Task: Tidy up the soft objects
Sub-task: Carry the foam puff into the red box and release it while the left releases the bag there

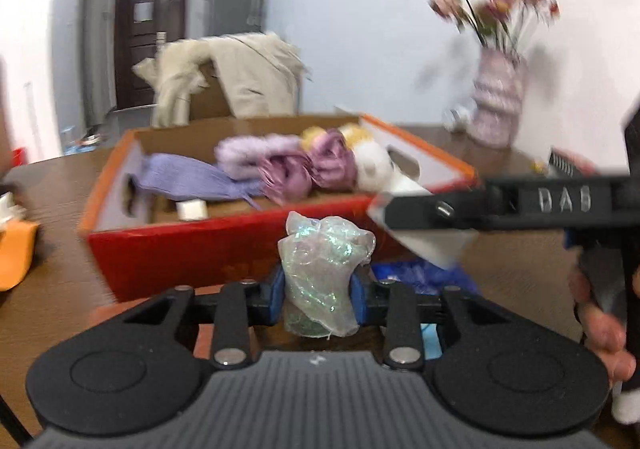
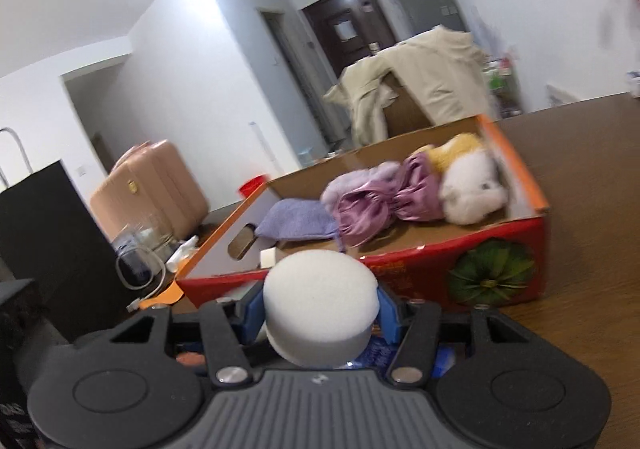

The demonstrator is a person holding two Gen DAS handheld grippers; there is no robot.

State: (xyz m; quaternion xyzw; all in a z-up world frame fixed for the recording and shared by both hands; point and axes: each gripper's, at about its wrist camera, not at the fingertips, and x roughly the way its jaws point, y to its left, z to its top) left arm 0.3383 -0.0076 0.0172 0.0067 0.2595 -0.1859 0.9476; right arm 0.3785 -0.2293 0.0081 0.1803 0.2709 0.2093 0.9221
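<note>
- Left gripper (image 1: 318,295): jaws narrow, blue pads pressed on both sides of an iridescent gauze bundle (image 1: 324,265), held just near of the red box (image 1: 200,253).
- Right gripper (image 2: 320,315): jaws at middle width, clamped on a round white sponge (image 2: 320,305), also just short of the box's near wall.
- Gauze bundle: looks very light, crinkly and slippery; likely to slide out unless pinched at its bunched middle.
- Sponge: light and springy, squashes under pressure; best held across its flat sides.
- Box contents: lilac cloth (image 2: 296,223) left, satin scrunchie (image 2: 376,205) middle, plush toy (image 2: 470,189) right; bare floor remains near left.
</note>
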